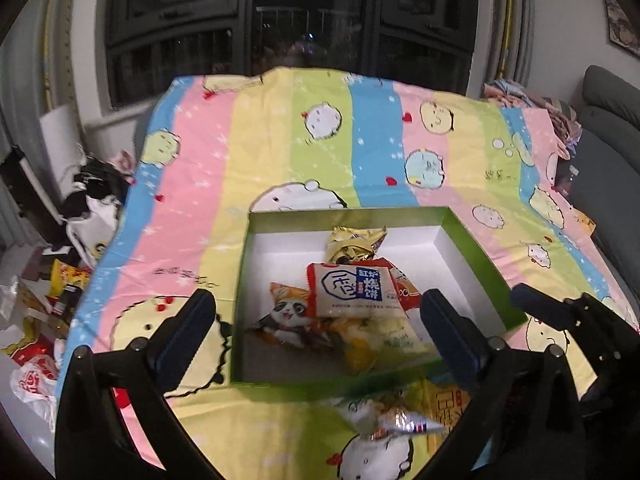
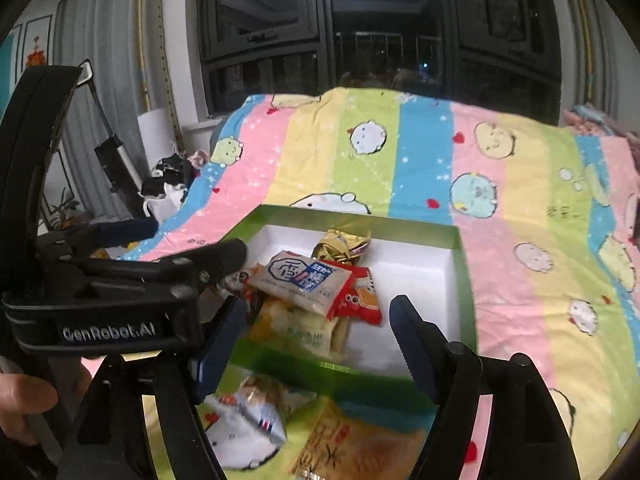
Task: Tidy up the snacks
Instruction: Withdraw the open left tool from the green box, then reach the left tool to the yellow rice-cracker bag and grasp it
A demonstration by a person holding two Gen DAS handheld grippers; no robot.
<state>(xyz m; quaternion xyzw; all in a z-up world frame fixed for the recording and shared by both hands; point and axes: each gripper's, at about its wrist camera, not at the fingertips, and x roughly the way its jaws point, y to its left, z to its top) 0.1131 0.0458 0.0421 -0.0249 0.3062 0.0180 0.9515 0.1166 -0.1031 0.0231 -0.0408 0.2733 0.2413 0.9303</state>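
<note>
In the left wrist view the left tongs (image 1: 316, 328) stood wide apart and empty over the green-walled, white-lined cardboard box (image 1: 476, 256) of snack packets (image 1: 352, 290), while in the right wrist view the right tongs (image 2: 316, 332) gaped empty above it.

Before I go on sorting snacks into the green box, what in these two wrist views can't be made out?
- Loose silver-white snack packet in front of the green cardboard box: blurred in both views, print unreadable.
- Yellow packet: cut off by the right view's bottom edge, blurred.
- Packets under the white-and-blue biscuit packet: covered, number unclear.
- Box's near left corner: hidden in the right view by the left hand-held gripper.
</note>
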